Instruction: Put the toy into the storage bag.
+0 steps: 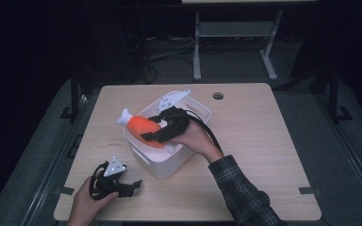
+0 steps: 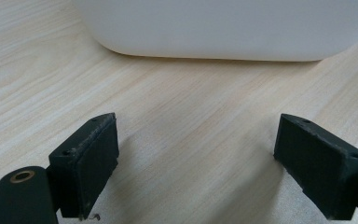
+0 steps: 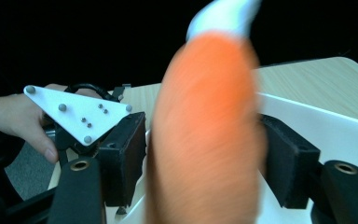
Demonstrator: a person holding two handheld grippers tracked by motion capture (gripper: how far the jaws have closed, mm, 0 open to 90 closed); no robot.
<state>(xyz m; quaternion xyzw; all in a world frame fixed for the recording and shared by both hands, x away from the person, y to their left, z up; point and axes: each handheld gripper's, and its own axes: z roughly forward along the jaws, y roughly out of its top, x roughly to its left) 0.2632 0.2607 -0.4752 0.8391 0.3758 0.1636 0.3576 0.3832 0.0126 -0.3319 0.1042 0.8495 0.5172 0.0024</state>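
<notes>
A pale wood tabletop point(image 1: 264, 141) stands in a dark room. At its near left corner the left tongs point(image 1: 131, 185) rest on the wood, jaws spread wide with nothing between them, facing the white bin point(image 1: 162, 167). Over the bin, the right tongs point(image 1: 156, 133) are clenched on an orange plush toy point(image 1: 143, 126) with white ends.
</notes>
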